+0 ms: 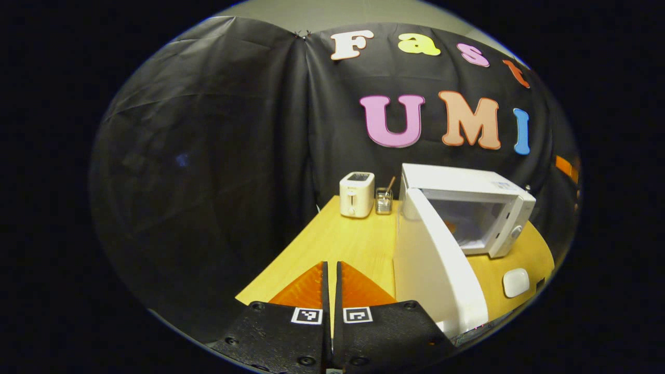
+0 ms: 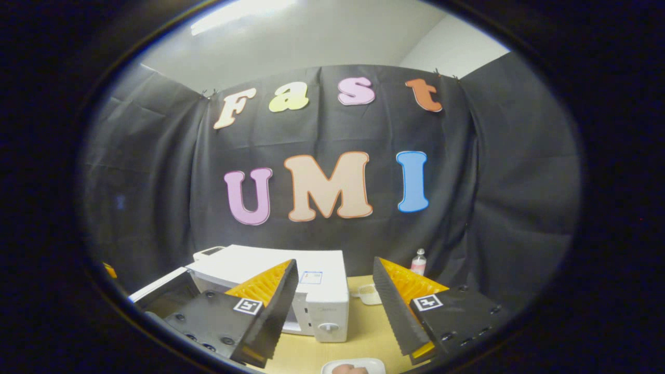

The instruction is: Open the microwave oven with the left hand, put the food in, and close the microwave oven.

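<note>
Hovering apart, the right gripper [image 2: 332,311] had the food plate [image 2: 353,368] just below at the table's [image 1: 337,244] near edge; microwave [image 1: 467,208] beyond, door [image 1: 434,265] swung open. Left gripper [image 1: 331,288], fingers together, sat further left, empty.

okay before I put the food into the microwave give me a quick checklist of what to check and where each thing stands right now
1. Microwave door open: ok, it is swung wide toward the camera in the left gripper view.
2. Cavity free for the food: cannot tell, the inside is only partly visible.
3. Left hand-held gripper off the door: ok, shut and holding nothing, beside the door.
4. Right hand-held gripper ready to grasp: ok, open and empty.
5. Food located: ok, it sits on a white plate at the bottom edge of the right gripper view, on the table.
6. Food grasped: not ok, nothing is between the fingers.
</note>
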{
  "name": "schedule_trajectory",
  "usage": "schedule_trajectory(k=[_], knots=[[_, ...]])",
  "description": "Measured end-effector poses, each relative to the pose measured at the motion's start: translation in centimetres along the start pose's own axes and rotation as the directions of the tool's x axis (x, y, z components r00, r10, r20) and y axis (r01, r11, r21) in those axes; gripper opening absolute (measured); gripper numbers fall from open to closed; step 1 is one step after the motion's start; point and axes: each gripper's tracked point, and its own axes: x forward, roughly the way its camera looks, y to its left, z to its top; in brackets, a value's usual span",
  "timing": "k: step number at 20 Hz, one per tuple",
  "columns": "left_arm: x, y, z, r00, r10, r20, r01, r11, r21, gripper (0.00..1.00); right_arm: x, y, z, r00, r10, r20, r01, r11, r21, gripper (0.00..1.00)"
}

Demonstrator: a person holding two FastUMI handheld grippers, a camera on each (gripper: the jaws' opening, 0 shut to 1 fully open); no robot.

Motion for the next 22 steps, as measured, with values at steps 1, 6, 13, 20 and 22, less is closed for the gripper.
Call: schedule_trajectory(k=[1,6,13,20,22], knots=[[-0.2,-1.2,-1.5,0.998,-0.031,-0.045,0.031,1.000,0.001,0.01,0.0,0.1,-0.1,1.000,0.002,-0.006,-0.002,1.000,-0.003,0.82],[0.4,-5.5,-4.3,0.994,-0.071,-0.083,0.091,0.961,0.262,0.00,-0.6,0.3,0.5,1.000,0.005,0.002,-0.005,1.000,-0.003,0.82],[-0.4,-13.7,-5.7,0.963,-0.243,-0.119,0.267,0.922,0.282,0.00,-1.4,-0.9,2.1,1.000,0.004,0.025,-0.003,0.999,-0.034,0.82],[2.3,-20.2,-4.0,0.938,-0.335,-0.093,0.347,0.900,0.264,0.00,-2.5,-3.9,3.4,0.999,-0.032,0.021,0.032,0.999,-0.010,0.82],[2.9,-21.7,-3.8,0.928,-0.360,-0.093,0.371,0.883,0.288,0.00,-3.0,-4.8,3.4,0.999,-0.045,0.015,0.045,0.999,-0.001,0.82]])
